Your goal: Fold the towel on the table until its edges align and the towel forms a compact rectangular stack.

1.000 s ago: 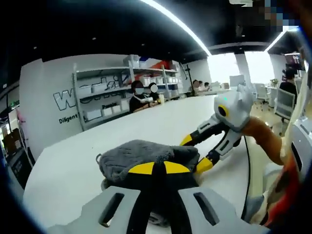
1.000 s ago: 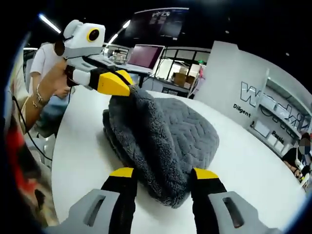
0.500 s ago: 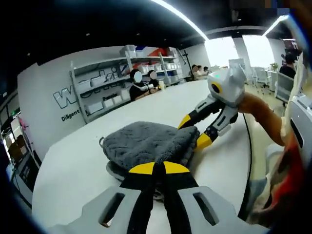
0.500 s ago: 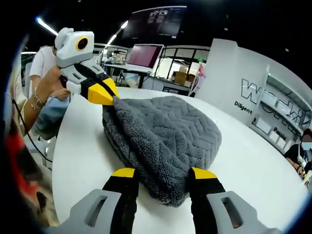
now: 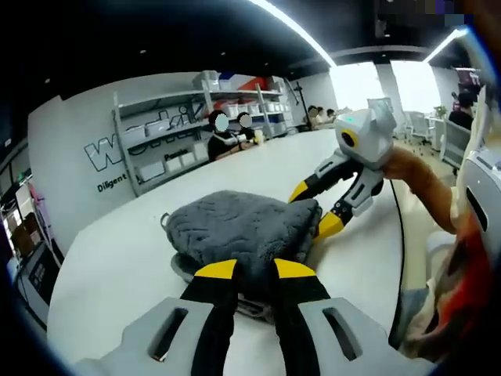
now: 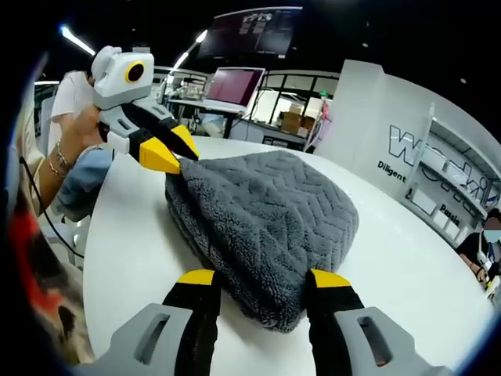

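Observation:
A grey, ribbed towel [image 5: 235, 227] lies folded into a thick pad on the white table [image 5: 117, 266]. In the left gripper view my left gripper [image 5: 254, 270] is open, its yellow-tipped jaws a little apart at the towel's near edge. My right gripper [image 5: 315, 210] comes in from the right, open, its jaws straddling the towel's right corner. In the right gripper view the towel [image 6: 266, 211] runs away from my right gripper [image 6: 262, 278], whose wide jaws stand on either side of its near end. At the towel's far left corner is the left gripper [image 6: 171, 147], slightly open.
Shelves [image 5: 164, 149] line the back wall, and people sit at the table's far end [image 5: 227, 145]. A black cable [image 5: 395, 258] hangs off the table edge on the right. A monitor [image 6: 233, 88] stands behind. A person's hand [image 6: 78, 141] holds the left gripper.
My left gripper, shut on the towel's top layer before, has lowered it onto the stack and opened. The towel now lies flatter. The right gripper has stayed open at its end.

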